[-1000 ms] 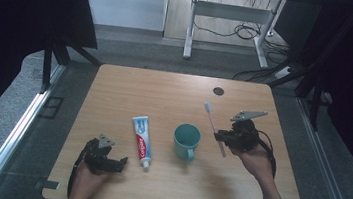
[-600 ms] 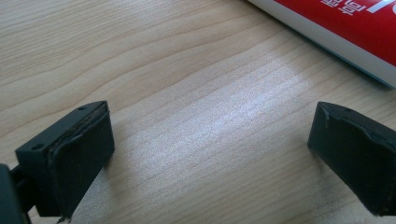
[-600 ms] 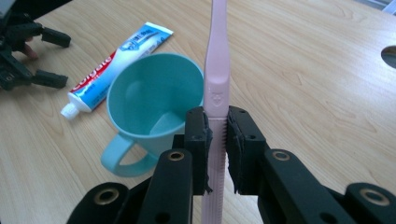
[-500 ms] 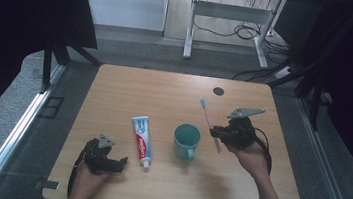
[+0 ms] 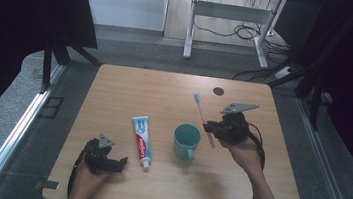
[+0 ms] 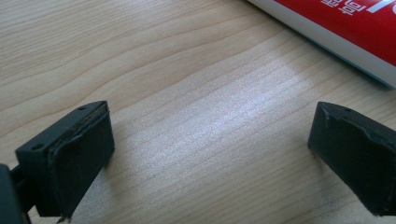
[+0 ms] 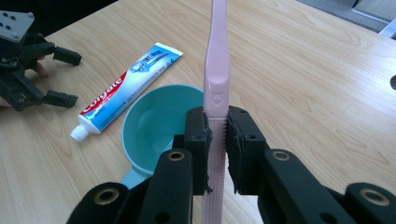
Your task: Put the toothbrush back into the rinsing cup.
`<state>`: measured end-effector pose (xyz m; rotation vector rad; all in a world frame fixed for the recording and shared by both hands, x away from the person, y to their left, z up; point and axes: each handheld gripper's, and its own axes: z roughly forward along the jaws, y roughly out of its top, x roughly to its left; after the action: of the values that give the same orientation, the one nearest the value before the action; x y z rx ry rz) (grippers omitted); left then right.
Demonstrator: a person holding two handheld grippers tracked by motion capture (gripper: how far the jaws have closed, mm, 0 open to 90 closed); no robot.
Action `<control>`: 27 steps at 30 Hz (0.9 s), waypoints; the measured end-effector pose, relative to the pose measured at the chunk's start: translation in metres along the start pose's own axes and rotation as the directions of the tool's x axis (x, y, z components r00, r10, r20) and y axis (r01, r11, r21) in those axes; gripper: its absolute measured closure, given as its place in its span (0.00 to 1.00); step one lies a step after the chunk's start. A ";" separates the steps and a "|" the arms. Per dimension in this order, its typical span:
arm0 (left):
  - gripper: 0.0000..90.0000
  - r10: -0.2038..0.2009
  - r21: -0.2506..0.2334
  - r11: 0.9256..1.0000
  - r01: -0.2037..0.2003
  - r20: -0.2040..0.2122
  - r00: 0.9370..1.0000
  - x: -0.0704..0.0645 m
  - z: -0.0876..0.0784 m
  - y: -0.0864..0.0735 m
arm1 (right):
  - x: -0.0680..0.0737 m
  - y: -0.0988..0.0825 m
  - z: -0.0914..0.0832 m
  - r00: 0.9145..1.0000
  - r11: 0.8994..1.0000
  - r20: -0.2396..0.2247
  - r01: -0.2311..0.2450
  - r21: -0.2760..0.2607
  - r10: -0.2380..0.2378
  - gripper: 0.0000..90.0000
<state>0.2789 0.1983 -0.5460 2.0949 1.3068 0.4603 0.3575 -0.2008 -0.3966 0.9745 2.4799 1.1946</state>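
Toothbrush (image 7: 217, 70) clamped in right tongs (image 7: 218, 140) beside cup (image 5: 186, 137); thin handle may pivot. Left tongs (image 6: 210, 154) apart.

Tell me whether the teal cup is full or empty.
Empty. The right gripper view looks into the cup and shows only its bare teal inside; it stands upright on the table beside the toothpaste tube.

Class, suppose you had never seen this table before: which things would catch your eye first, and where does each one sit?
First the pink toothbrush, clamped by its handle in the right gripper and lifted at the table's right, its bristle end pointing away from the person. Next the teal cup standing near the middle of the wooden table, with the red, white and blue toothpaste tube lying flat to its left. The left gripper rests open near the front left edge.
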 end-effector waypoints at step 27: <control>0.00 -0.001 0.000 1.000 0.001 0.000 1.000 0.000 0.000 0.000 | 0.011 0.024 0.020 1.000 0.999 -0.021 0.020 -0.035 -0.020 0.87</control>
<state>0.2789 0.1982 -0.5461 2.0941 1.3071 0.4603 0.3692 -0.1705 -0.3904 0.9307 2.4707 1.2436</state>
